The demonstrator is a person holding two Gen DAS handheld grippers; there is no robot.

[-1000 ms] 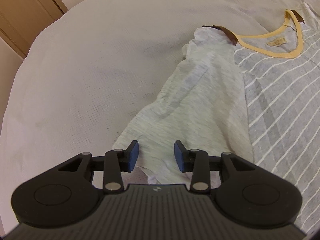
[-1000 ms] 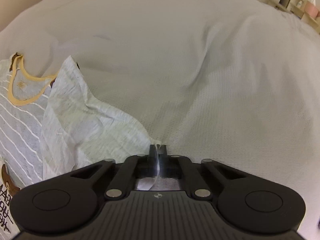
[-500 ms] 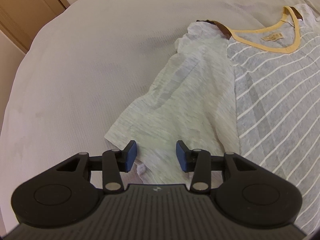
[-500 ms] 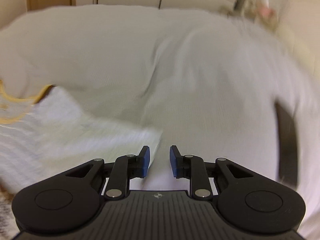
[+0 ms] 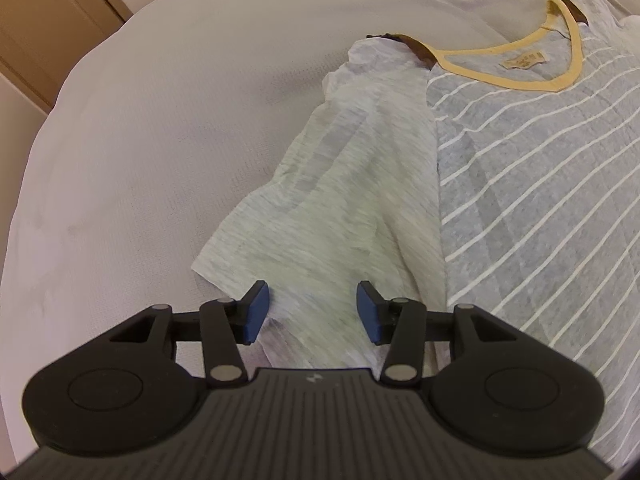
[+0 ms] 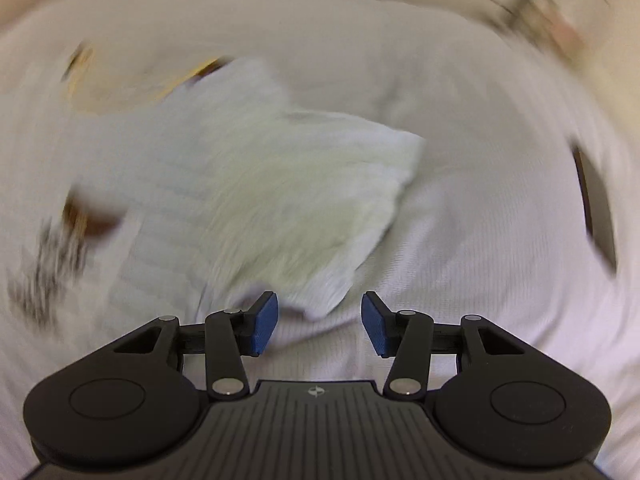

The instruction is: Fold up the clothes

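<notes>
A grey shirt with thin white stripes and a yellow neckband lies spread flat on a white bedcover, and its two side parts are turned in over the body so that their paler inner face shows. Seen from the left wrist, the left tongs point steeply down at the near end of the left folded part; their blue pads stand apart and are opening, with cloth lying below and between them but no pad pressing on it. The striped body runs away ahead and to the right of these tongs, the neckband at the far end with a small label inside it. A brown door shows far off to the upper left. The right wrist view is blurred. There the right tongs are also opening, pads clear of everything, and the near corner of the right folded part lies just ahead of and between them on the bedcover, not gripped. Dark lettering on the shirt smears at the left of these tongs, too blurred to read. A dark strip lies to their right; I cannot tell what it is.
</notes>
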